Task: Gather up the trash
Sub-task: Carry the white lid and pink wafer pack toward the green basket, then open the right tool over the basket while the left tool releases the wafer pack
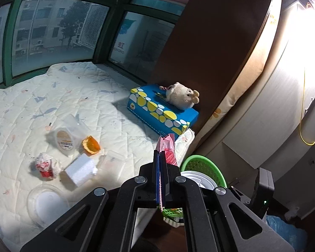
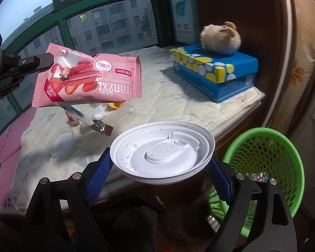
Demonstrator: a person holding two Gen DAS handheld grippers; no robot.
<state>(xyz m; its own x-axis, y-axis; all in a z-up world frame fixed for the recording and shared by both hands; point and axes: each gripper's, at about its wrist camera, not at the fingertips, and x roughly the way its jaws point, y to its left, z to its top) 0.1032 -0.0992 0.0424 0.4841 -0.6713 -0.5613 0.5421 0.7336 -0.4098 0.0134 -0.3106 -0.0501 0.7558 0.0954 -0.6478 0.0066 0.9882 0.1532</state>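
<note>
My left gripper (image 1: 162, 157) is shut on a pink snack wrapper (image 1: 167, 149), held in the air over the bed's near edge; the wrapper also shows in the right wrist view (image 2: 88, 77). My right gripper (image 2: 161, 163) is shut on a white plastic cup lid (image 2: 162, 153), held level just left of the green mesh bin (image 2: 266, 161). The bin (image 1: 201, 166) and the lid (image 1: 196, 179) also show in the left wrist view, right of my fingers. On the quilt lie a crumpled red-white wrapper (image 1: 45, 166), an orange peel (image 1: 91, 145), a white foam block (image 1: 79, 170) and clear plastic cups (image 1: 66, 138).
A blue tissue box (image 1: 161, 111) with a plush toy (image 1: 181, 95) on it sits at the bed's right side against the dark wooden wall. A clear lid (image 1: 45, 203) lies at the near left of the quilt (image 1: 52, 96). Windows stand behind the bed.
</note>
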